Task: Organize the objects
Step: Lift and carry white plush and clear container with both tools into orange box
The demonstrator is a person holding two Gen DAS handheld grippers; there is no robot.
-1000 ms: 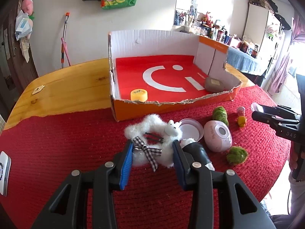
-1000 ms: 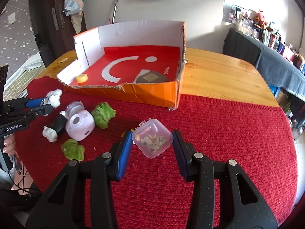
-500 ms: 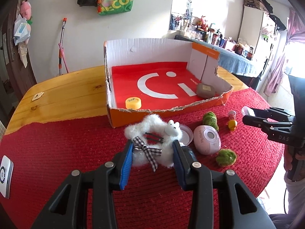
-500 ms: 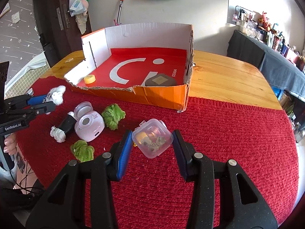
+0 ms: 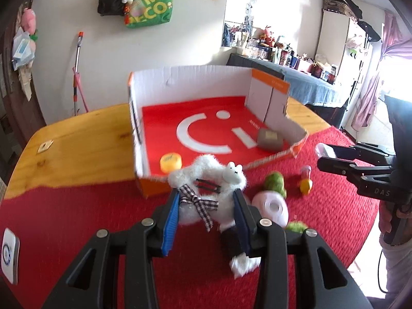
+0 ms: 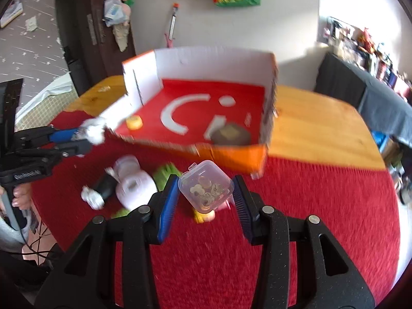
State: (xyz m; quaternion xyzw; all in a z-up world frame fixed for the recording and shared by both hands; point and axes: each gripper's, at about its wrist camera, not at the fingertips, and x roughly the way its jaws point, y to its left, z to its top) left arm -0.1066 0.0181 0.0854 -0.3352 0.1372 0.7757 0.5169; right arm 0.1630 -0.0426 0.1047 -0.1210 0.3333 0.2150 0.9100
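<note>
A: What has the left claw (image 5: 206, 215) got?

B: A fluffy white toy (image 5: 206, 180) with a checked bow, pinched between its blue pads. It hangs clear of the red cloth (image 5: 77, 219), just in front of the box's (image 5: 190, 85) torn front edge.

A: And the right claw (image 6: 206, 200)?

B: Closed on a small clear case (image 6: 206, 188) with tiny bits inside, also lifted off the cloth, near the box's orange front corner.

A: What is in the box already?

B: A yellow cap (image 5: 170, 162) near the front left and a grey-brown pad (image 5: 270, 139) at the front right, both on the red floor with the white smile mark.

A: What lies loose on the counter (image 5: 77, 144)?

B: On the cloth: a pink round case (image 5: 273, 207), two green fuzzy lumps (image 5: 275, 182), a small pink and yellow figure (image 5: 305, 180), and a black piece with a white tuft (image 5: 237, 252) just under the left claw.

A: Anything else?

B: A white device (image 5: 9, 255) at the cloth's left edge. The pictures are blurred.
</note>
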